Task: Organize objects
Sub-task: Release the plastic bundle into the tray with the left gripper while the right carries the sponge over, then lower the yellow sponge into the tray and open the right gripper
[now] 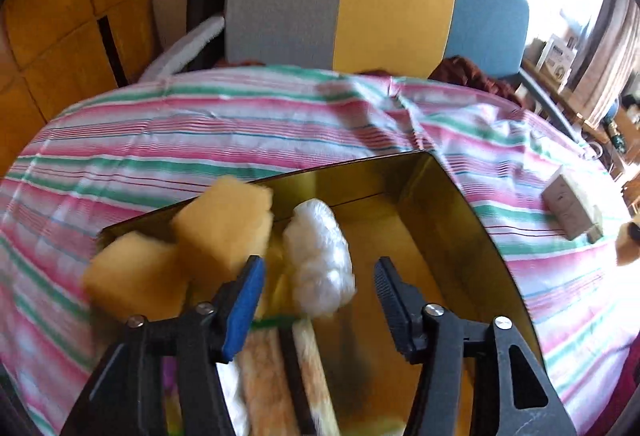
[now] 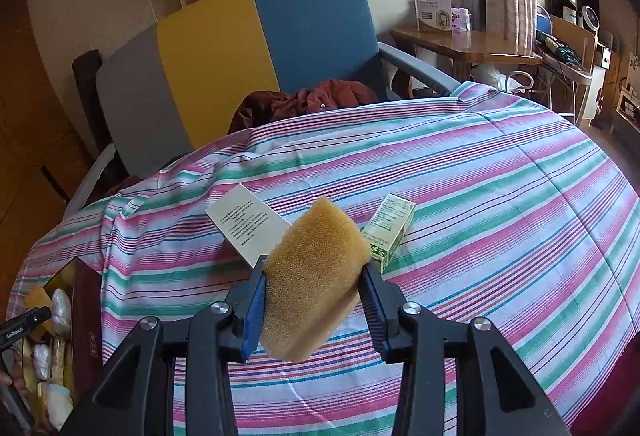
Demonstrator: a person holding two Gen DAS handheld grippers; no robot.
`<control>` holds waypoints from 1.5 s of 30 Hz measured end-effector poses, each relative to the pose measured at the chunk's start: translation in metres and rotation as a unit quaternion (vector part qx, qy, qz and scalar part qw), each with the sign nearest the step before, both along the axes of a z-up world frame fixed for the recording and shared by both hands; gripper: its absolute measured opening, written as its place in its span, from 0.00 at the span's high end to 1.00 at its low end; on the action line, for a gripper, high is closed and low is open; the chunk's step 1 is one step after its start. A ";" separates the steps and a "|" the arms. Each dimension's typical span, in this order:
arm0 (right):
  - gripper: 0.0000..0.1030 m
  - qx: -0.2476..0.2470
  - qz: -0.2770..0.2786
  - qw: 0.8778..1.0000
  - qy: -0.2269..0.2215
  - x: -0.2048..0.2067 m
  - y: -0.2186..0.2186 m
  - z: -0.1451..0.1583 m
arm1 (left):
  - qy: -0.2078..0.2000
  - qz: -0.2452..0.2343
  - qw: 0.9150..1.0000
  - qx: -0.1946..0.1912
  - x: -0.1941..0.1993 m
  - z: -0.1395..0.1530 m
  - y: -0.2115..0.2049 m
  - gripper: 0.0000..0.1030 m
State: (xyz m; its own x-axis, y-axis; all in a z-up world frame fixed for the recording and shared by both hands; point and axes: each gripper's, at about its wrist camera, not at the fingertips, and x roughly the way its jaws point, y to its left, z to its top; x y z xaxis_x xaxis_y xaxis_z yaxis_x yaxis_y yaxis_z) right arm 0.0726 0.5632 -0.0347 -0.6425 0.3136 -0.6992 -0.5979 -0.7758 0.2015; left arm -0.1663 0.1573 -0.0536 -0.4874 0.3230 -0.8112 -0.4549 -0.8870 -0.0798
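On the left, the left gripper [image 1: 320, 290] hangs over a gold-lined box [image 1: 452, 203] that sits on the striped cloth [image 1: 200, 123] of the table. Its fingers stand apart and grasp nothing; the white wad [image 1: 320, 256] lies in the box between and just beyond them, with clear space on its right side. Just left of the blue-padded left finger [image 1: 244, 300], two yellow sponge blocks [image 1: 180, 248] sit at the box's left rim, blurred, one leaning on the far wall; whether the finger touches the nearer one cannot be told. Near the camera, pale and orange sticks [image 1: 272, 376] lie lengthwise in the box. Far right on the cloth in this view lies a small grey carton [image 1: 572, 207]. Further right on the table, the right gripper [image 2: 316, 300] is clenched on a sponge [image 2: 316, 276]: both fingers press its sides, and the sponge stands tilted, its top leaning right, lifted off the cloth. Behind it on the cloth lie a white carton [image 2: 244, 224] to the left and a green carton [image 2: 390, 228] to the right. A chair [image 2: 240, 55] in grey, yellow and blue stands beyond the table.
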 end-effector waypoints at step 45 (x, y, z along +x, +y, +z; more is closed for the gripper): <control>0.48 0.024 0.369 0.920 -0.133 -0.173 -0.318 -0.058 | 0.068 0.086 0.993 0.041 0.116 0.016 -0.123 0.33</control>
State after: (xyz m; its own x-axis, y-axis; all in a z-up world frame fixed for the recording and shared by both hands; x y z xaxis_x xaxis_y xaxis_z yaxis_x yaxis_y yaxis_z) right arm -0.1000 0.2450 -0.0923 -0.5017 -0.1048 -0.8587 0.0712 -0.9943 0.0797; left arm -0.0502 0.0344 -0.0380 -0.6440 0.2875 -0.7090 -0.3079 -0.9457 -0.1039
